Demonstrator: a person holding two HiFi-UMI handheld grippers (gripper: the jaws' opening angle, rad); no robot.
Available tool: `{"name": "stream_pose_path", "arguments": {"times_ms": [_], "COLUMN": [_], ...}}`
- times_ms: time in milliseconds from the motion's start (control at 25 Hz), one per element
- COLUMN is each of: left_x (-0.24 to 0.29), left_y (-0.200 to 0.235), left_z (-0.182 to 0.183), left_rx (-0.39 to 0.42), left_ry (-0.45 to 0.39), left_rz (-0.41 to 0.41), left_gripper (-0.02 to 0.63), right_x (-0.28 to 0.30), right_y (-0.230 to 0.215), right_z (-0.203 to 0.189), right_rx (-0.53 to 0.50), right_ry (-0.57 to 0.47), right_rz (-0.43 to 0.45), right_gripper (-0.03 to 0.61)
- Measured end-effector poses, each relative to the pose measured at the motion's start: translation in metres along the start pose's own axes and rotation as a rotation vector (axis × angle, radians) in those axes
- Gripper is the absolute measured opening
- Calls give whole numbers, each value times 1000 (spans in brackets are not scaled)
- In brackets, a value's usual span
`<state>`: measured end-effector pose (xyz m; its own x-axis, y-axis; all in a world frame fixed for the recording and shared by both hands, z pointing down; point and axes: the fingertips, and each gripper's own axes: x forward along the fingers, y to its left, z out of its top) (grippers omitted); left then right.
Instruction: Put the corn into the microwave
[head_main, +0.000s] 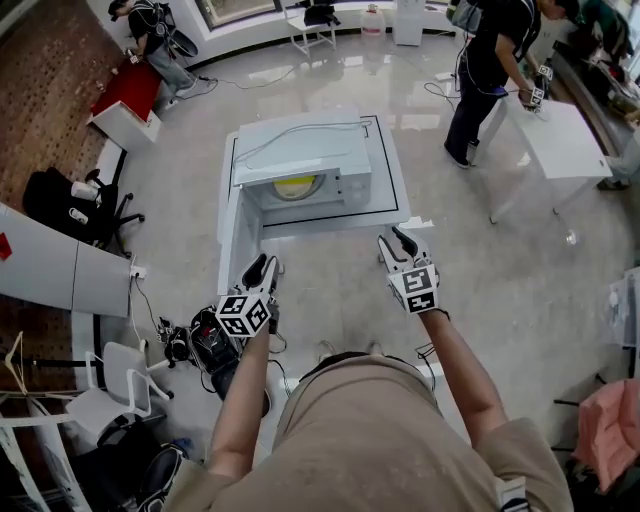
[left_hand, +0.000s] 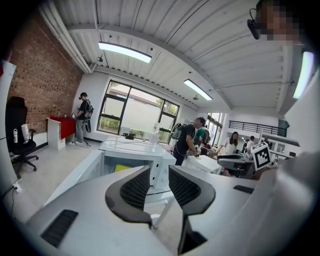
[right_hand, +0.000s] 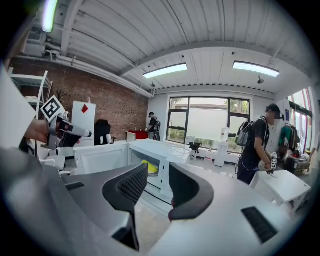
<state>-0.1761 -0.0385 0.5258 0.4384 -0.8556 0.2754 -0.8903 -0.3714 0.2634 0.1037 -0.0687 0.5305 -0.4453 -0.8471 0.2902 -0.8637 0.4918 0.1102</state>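
Two people are busy far off in this big room. At the left is a brick wall (head_main: 50, 70), and a black chair (head_main: 70, 205) stands near it. One person (head_main: 155, 35) bends by a red table (head_main: 130, 88) close to that wall. The floor (head_main: 480, 260) is grey and shiny.

In the middle stands a white tabletop (head_main: 385, 170), and the white microwave (head_main: 300, 150) sits on it. Its door (head_main: 238, 245) is swung wide open on the left side. The yellow corn (head_main: 297, 187) lies inside the microwave. At the right the other person (head_main: 490, 60) stands by a white table (head_main: 560, 135).

Both bare arms reach out toward the microwave. The left gripper (head_main: 265, 265) hangs in the air just by the end of the open door. Whether it touches the door cannot be told. Its jaws are spread apart with nothing between them, and in the left gripper view the microwave shows through the gap. The right gripper (head_main: 395, 242) hangs in the air near the front edge of the tabletop, apart from the microwave. Its jaws are spread apart too and hold nothing. In the right gripper view the corn shows just past the left jaw. Both grippers point at the microwave and tip a little down.
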Motion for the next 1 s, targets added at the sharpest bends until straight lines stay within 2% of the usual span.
{"name": "stream_pose_path", "arguments": {"times_ms": [160,440,1000], "left_x": [-2,2,14], "left_y": [10,21,15], "left_z": [-3,-10,-10], "left_rx": [-10,-22,-30], "left_ry": [16,31,44], "left_rz": [-11,-24,-64], "left_gripper": [104,104,104], "right_x": [6,13,14], "right_y": [14,26,29], "right_z": [-5,3,16], "right_rx": [-3,1,27], "right_ry": [38,19,-9], "right_rz": [1,6,13], "right_gripper": [129,126,120]}}
